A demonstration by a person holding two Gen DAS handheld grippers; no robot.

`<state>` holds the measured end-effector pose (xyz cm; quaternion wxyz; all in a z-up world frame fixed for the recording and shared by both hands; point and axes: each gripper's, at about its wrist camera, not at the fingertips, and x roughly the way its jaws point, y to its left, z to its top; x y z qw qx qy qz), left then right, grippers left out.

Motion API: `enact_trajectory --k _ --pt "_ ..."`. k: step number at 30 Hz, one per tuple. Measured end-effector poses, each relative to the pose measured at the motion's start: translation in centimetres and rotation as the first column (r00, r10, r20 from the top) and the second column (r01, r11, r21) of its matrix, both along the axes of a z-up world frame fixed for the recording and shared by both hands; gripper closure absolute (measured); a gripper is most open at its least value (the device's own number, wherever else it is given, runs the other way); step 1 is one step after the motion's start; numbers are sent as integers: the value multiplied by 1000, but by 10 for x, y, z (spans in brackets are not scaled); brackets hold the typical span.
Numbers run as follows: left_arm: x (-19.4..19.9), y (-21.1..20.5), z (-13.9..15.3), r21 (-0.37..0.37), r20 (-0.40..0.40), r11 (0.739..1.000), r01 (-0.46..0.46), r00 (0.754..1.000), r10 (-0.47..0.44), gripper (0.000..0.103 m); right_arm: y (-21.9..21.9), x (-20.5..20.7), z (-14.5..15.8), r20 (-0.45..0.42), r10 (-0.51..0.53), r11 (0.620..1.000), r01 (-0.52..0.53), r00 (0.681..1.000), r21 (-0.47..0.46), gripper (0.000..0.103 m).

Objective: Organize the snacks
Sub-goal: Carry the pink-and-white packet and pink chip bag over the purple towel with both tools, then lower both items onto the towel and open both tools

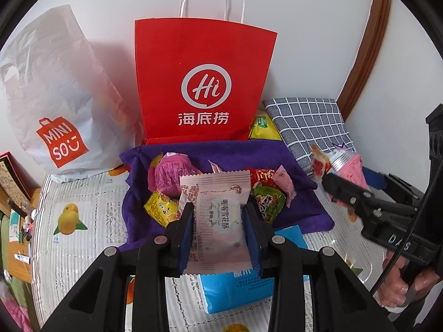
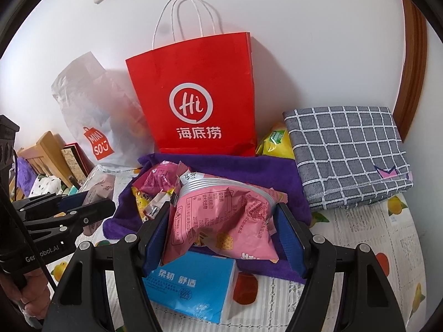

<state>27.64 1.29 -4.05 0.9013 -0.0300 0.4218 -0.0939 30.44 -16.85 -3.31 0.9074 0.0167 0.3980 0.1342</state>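
Observation:
My left gripper (image 1: 218, 221) is shut on a pale pink flat snack packet (image 1: 216, 215), held upright above the purple towel (image 1: 293, 163). Several small wrapped snacks (image 1: 166, 177) lie on that towel. My right gripper (image 2: 221, 229) is shut on a crumpled pink cracker bag (image 2: 221, 221), also over the towel (image 2: 263, 171). The right gripper (image 1: 343, 191) and its pink bag (image 1: 349, 163) show at the right of the left wrist view. In the right wrist view the left gripper (image 2: 74, 207) shows at the left edge. A red paper bag (image 1: 202, 83) (image 2: 199, 96) stands upright behind the towel against the wall.
A white plastic shopping bag (image 1: 55, 96) (image 2: 91, 110) leans left of the red bag. A grey checked folded cloth (image 1: 310, 124) (image 2: 349, 155) lies at the right, a yellow-green packet (image 2: 277, 141) beside it. A blue tissue pack (image 1: 238, 287) (image 2: 191, 285) lies near me on the fruit-print tablecloth (image 1: 72, 221).

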Motion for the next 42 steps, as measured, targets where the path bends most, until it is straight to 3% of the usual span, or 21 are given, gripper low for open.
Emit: enact_trajectory --k 8,28,42 --pt "18 7 -9 -17 -15 1000 -7 1000 7 70 -12 20 -1 8 -15 1000 15 1000 -11 31" --pt "101 -22 -78 -46 -147 999 27 989 -34 70 -13 88 -85 -174 16 998 -28 985 -65 31" --pt "119 -26 -99 -35 -178 999 16 984 -22 64 -2 97 -99 -192 41 996 -56 981 -71 25"
